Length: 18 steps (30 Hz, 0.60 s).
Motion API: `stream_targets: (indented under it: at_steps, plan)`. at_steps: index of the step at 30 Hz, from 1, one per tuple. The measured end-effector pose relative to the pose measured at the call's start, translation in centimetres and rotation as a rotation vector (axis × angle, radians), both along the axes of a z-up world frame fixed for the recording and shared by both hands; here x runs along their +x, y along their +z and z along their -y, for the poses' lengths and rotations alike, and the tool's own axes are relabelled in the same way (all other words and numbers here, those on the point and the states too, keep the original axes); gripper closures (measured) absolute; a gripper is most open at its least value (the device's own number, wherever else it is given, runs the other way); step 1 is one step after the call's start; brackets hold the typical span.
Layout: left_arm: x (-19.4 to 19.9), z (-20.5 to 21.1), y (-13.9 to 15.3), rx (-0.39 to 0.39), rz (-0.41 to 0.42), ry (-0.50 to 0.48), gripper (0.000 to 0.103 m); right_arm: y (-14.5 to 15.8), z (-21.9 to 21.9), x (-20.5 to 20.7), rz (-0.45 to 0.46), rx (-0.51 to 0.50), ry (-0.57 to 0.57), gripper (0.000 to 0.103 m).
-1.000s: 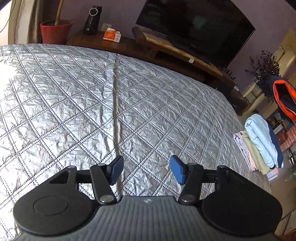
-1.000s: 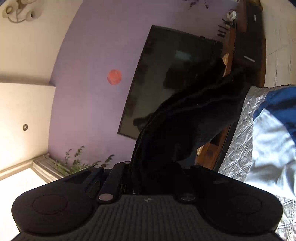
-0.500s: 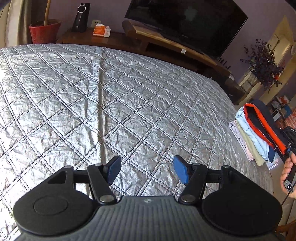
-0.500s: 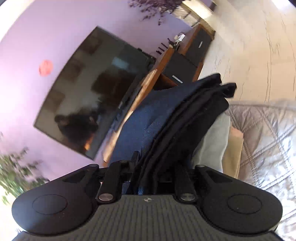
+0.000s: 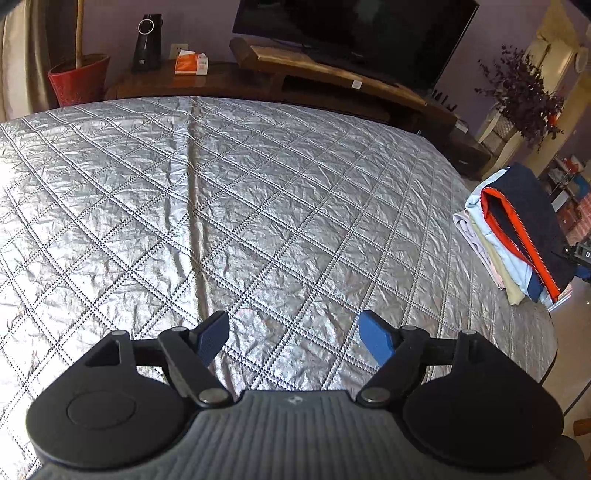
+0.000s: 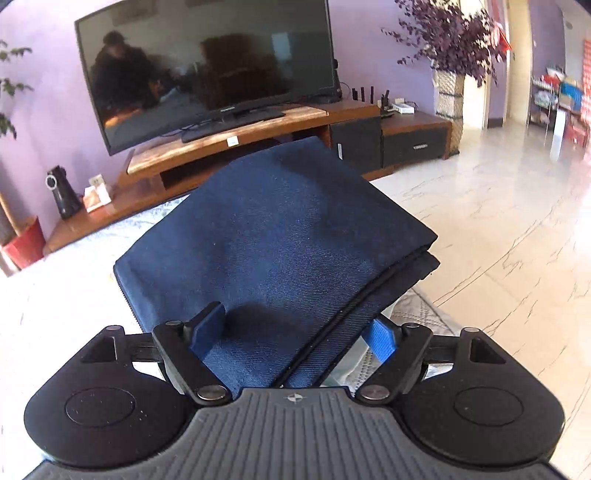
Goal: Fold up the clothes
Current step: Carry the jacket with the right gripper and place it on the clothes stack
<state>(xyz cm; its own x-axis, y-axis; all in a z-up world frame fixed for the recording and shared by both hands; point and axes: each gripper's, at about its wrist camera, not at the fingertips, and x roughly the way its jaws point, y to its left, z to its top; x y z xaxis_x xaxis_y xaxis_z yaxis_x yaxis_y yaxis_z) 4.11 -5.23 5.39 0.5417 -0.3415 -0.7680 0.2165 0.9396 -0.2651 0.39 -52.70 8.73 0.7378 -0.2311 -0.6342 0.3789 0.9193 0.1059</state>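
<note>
My left gripper [image 5: 295, 336] hangs over the silver quilted bedspread [image 5: 229, 206], its jaws opening with nothing between the blue pads. A stack of folded clothes [image 5: 491, 258] sits at the bed's right edge, and the top piece is a folded navy garment [image 5: 532, 218] with an orange zip edge. In the right wrist view that navy garment [image 6: 280, 236] lies flat on the stack. My right gripper [image 6: 295, 332] is at its near edge with its jaws opening. The cloth lies between the pads [image 6: 380, 338], which stand apart from it.
A wooden TV stand [image 5: 332, 70] with a television [image 5: 354, 26] runs along the far wall. A red plant pot [image 5: 77, 79] stands at the far left. To the right of the bed is a pale tiled floor [image 6: 509, 206] and a dried plant [image 6: 454, 40].
The right gripper rolled upright and spread its jaws, and the navy garment it held came down flat onto the stack. The left gripper's jaws widened.
</note>
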Motion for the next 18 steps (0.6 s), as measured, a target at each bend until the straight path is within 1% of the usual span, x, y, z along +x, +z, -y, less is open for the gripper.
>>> stream_targets:
  at_steps: [1,3,6,8,10,11,12,13,15,17,18]
  plan:
    - [-0.5,0.0,0.4,-0.007,0.003,0.01,0.023,0.1,-0.3,-0.4,0.01,-0.007,-0.004,0.016]
    - [-1.4,0.1,1.0,-0.029,-0.003,0.021,0.022,0.0,0.2,-1.1,0.046,0.029,-0.006,0.015]
    - [-3.1,0.5,2.3,-0.049,-0.026,0.032,0.022,1.4,-0.3,-1.7,0.029,0.032,-0.035,0.015]
    - [-4.2,1.5,3.3,-0.048,-0.039,0.015,0.017,2.6,-1.8,-2.7,0.025,0.013,-0.026,0.015]
    - [-5.6,3.1,4.7,-0.019,-0.038,-0.02,0.016,3.7,-4.0,-4.4,0.03,-0.052,-0.029,0.015]
    - [-6.4,4.0,5.5,0.003,-0.03,-0.038,0.012,4.2,-5.3,-5.5,0.028,-0.09,-0.043,0.013]
    - [-7.4,5.0,6.4,0.028,-0.011,-0.054,0.01,4.5,-6.3,-6.5,0.013,-0.112,-0.064,0.011]
    - [-8.5,5.8,7.4,0.048,0.014,-0.071,0.007,4.7,-7.1,-7.4,-0.008,-0.12,-0.08,0.005]
    - [-10.7,7.1,9.1,0.063,0.056,-0.096,0.001,4.8,-8.1,-9.4,-0.027,-0.076,-0.095,0.003]
    - [-12.9,8.1,10.2,0.062,0.069,-0.106,0.001,4.7,-9.0,-11.4,-0.039,-0.012,-0.104,0.002]
    - [-13.9,8.5,10.6,0.061,0.072,-0.111,0.001,4.7,-9.4,-12.2,-0.062,-0.003,-0.111,0.001]
